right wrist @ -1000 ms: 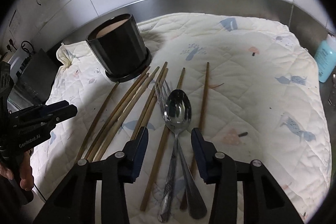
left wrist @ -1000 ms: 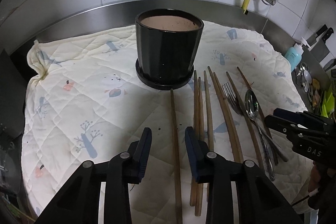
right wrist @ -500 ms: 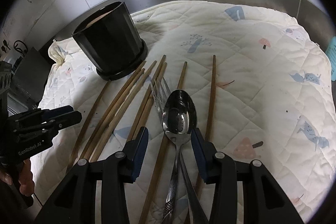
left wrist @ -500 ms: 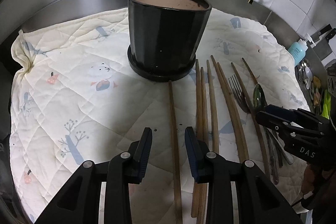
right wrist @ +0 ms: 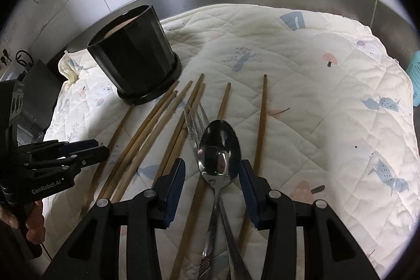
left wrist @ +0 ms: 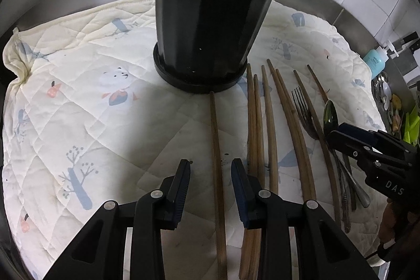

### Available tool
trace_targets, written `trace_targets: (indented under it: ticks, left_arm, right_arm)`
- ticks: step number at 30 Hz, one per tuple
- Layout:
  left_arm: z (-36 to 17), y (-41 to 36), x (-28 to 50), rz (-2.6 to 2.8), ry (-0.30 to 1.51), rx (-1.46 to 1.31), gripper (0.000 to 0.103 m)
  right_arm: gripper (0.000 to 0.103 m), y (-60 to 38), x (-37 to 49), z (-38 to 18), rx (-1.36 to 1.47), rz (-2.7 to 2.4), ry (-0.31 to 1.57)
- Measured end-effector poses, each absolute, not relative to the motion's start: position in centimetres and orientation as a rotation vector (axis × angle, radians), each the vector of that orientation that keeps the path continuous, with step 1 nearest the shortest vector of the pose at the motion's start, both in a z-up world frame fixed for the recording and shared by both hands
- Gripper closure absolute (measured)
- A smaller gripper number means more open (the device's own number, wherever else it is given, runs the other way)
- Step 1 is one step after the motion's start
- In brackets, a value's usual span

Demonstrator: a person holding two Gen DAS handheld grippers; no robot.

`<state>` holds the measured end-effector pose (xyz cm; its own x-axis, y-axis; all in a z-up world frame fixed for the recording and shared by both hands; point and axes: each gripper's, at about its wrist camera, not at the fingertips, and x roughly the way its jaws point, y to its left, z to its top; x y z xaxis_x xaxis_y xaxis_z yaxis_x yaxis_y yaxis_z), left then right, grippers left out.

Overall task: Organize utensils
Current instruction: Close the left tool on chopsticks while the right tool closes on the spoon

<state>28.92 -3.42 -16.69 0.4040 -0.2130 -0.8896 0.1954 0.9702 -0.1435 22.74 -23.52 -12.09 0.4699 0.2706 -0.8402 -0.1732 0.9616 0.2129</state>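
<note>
Left wrist view shows the left tongs (left wrist: 210,175) open and empty, straddling a single wooden chopstick (left wrist: 216,169) that lies apart from the rest on a quilted cloth (left wrist: 78,96) covering the tabletop. The chopstick's far tip nearly meets the saucer of a black pot (left wrist: 210,33) standing toward the cloth's far edge. Just to the right lie more chopsticks (left wrist: 267,127), then a fork (left wrist: 302,109) and a spoon (left wrist: 330,114), all pointing toward the far edge.

Right wrist view shows the right tongs (right wrist: 211,180) also open and gripping nothing, with the spoon's bowl between them; the right pad looks very near or touching the bowl's edge, and which cannot be told. The fork's tines sit just beyond, and a chopstick passes under the spoon.

The step in hand appears to be lining up for a first pickup, each hand over its own utensil. Next, each pair of tongs would likely need to lower to the cloth and close, the left on the lone chopstick, the right on the spoon, without catching the fork or chopstick beneath, then carry them to the pot.

Compared with a second ago, both views sit lower and closer: the pot looms larger, and the chopstick, then just right of the left tongs' gap, now lies between them.
</note>
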Motion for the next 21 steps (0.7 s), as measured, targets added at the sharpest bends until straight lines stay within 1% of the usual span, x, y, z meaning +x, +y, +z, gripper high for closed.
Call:
trace_targets:
  ticks: [21]
  left_arm:
    - [-17.4,-5.0,30.7,-0.276,1.153,0.029,0.068]
  right_arm:
    - [0.056,-22.8,24.4,-13.6,0.069,0.240,1.094]
